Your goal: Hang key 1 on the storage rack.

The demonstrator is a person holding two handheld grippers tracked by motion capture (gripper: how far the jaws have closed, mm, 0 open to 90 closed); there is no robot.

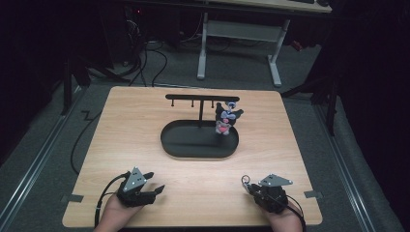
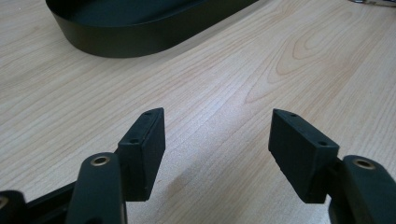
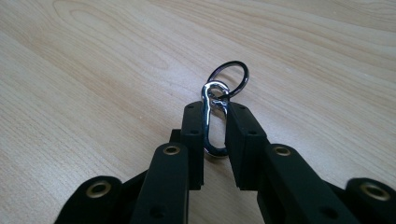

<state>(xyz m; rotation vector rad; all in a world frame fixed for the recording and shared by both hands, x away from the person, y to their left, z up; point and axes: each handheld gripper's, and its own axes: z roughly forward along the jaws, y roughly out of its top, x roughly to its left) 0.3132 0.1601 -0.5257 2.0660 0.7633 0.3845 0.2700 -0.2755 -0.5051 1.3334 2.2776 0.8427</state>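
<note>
Between the right tool's (image 3: 215, 122) black jaws sits a silver metal carabiner clip with a dark ring (image 3: 215, 109) — lightly clamped, it seems. Well ahead stands the black hook stand (image 1: 200, 99), one plush keychain (image 1: 225, 118) hung — this clip's hanging remains. Left tool (image 2: 217, 140) gapes empty.

There are two hand-held grippers: the left gripper (image 1: 155, 190) and the right gripper (image 1: 247, 184). One silver carabiner clip (image 3: 212, 119) sits between the right gripper's jaws, and one dark key ring (image 3: 229, 78) hangs from its far end, just beyond the fingertips. Ahead of both grippers stands one black oval tray (image 1: 193, 150) with one hook rack (image 1: 200, 98) rising from it. One plush toy figure (image 1: 225, 118) hangs there, farther ahead of the right gripper.
</note>
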